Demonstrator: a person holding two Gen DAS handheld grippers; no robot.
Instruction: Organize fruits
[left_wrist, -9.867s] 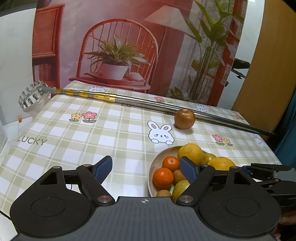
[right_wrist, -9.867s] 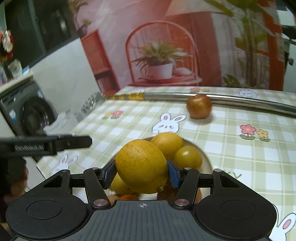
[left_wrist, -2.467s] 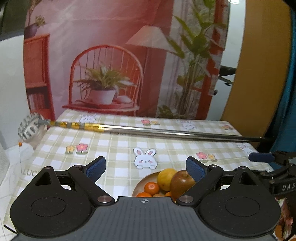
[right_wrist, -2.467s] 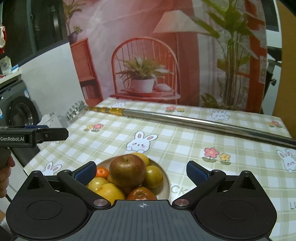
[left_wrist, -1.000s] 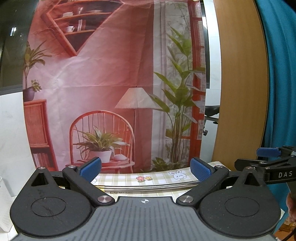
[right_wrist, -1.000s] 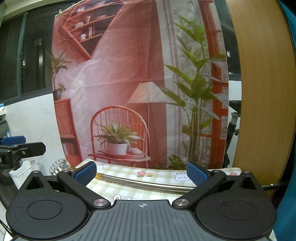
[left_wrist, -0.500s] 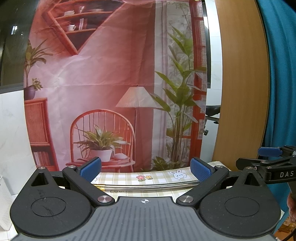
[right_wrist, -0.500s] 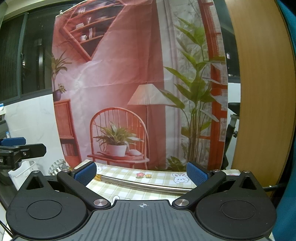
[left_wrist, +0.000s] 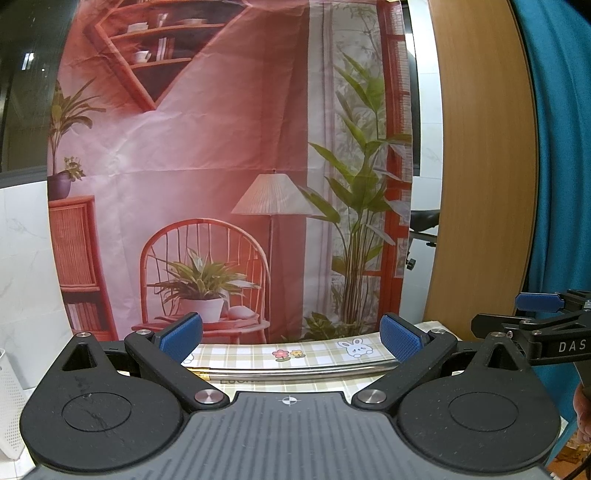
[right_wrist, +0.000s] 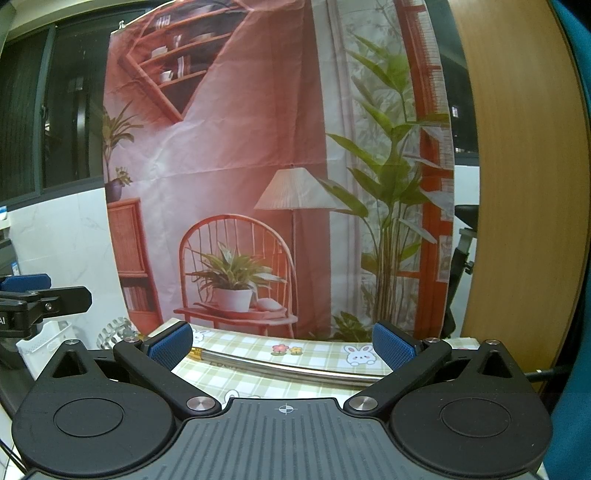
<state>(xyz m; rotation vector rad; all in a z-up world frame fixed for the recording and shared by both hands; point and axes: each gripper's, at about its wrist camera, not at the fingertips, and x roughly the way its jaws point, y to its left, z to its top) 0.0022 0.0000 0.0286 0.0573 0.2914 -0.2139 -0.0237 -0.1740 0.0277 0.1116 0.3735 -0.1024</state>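
No fruit appears in either wrist view, so where the fruit lies cannot be told.

The left gripper (left_wrist: 291, 336) is raised and level, its blue-padded jaws spread wide with nothing between them. The right gripper (right_wrist: 282, 342) is held the same way, jaws wide apart and empty. In the left wrist view the right gripper shows at the far right edge as a black arm with a blue pad; in the right wrist view the left gripper shows at the left edge in the same form.

Just beyond the fingers lies the far strip of a table (left_wrist: 317, 352) covered in a green-and-white checked cloth printed with flowers (left_wrist: 288, 354) and a cartoon rabbit (left_wrist: 351, 348). A long metal pole (right_wrist: 291, 365) lies across the cloth from left to right.

Behind the table hangs a printed backdrop (left_wrist: 207, 155) showing a red chair, a potted plant, a floor lamp and shelves. To its right stands a curved wooden panel (left_wrist: 480, 166), with teal fabric (left_wrist: 561, 147) at the far right edge.
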